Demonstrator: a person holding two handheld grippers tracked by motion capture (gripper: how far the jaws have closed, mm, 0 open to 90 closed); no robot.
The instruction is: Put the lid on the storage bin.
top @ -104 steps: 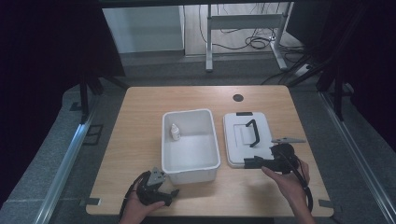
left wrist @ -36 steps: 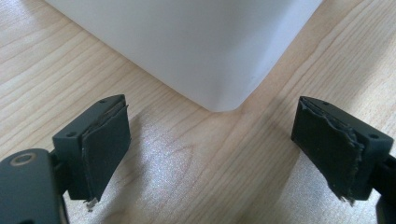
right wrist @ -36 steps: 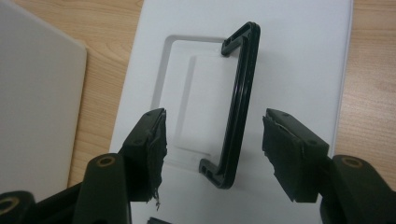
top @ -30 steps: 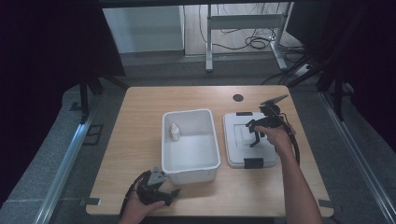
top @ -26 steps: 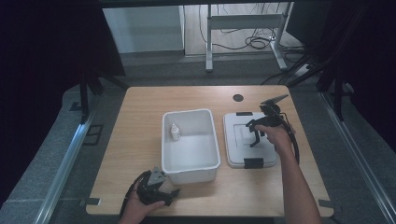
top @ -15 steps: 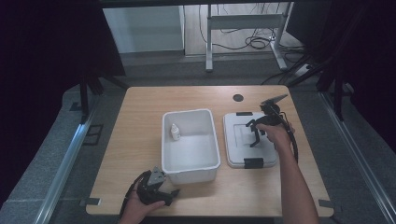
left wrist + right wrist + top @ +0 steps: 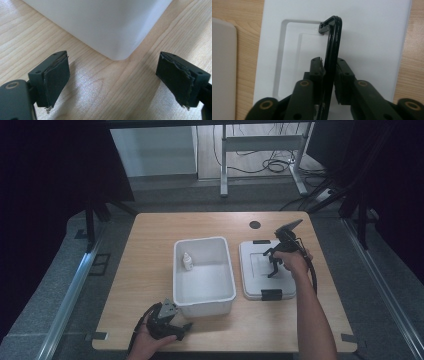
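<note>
Wood-grain counter (image 7: 150, 270) carries all items, with grey floor beyond its far edge; a white open bin (image 7: 204, 274) stands just ahead of the left tongs (image 7: 172, 320), its rounded near corner (image 7: 120, 53) facing the gap between the pads; inside the bin, one small white bottle (image 7: 187, 261) stands upright by the wall away from the right tongs. Left tongs rest released, pads wide apart, nothing between them. White lid (image 7: 266, 269) lies flat beneath the right tongs (image 7: 272, 265), just beside the bin; its black handle (image 7: 333, 45) is raised upright. Right tongs have just been closing and are clenched on that handle, one pad each side. A black latch (image 7: 271, 294) sits on the lid's near edge; a dark round hole (image 7: 255, 225) marks the counter beyond the lid.
</note>
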